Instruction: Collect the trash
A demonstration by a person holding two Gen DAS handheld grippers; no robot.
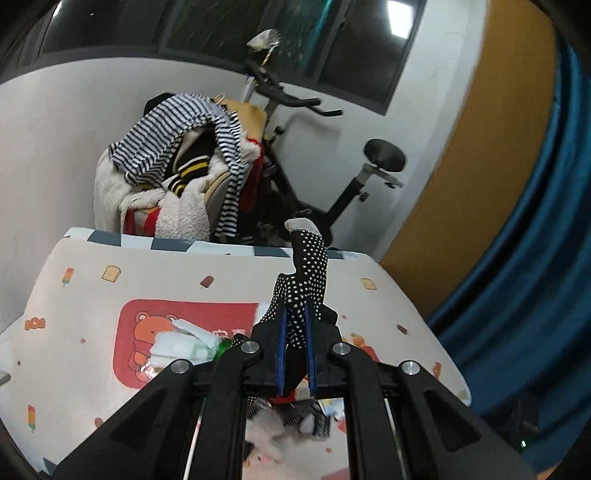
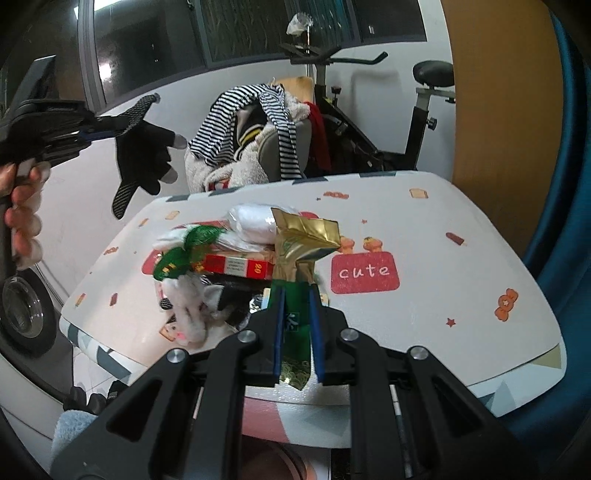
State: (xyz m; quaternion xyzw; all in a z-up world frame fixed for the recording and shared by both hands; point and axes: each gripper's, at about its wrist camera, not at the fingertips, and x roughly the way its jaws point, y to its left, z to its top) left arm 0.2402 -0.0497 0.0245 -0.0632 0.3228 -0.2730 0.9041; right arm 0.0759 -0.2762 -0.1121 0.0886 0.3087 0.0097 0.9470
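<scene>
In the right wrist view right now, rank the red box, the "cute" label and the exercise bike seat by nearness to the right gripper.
1. Red box, just ahead-left of the right gripper, in the trash pile.
2. "cute" label, ahead-right on the table; close to the box's range.
3. Exercise bike seat, far back right.

A lived-in room at home. Past the far edge of the worktop (image 2: 461, 295), which has a cartoon-print cover, a chair (image 2: 255, 147) is heaped with clothes. An exercise bike (image 2: 369, 122) stands against the white wall beneath dark windows (image 2: 258, 26). A blue curtain (image 1: 535, 258) hangs at the right.
</scene>
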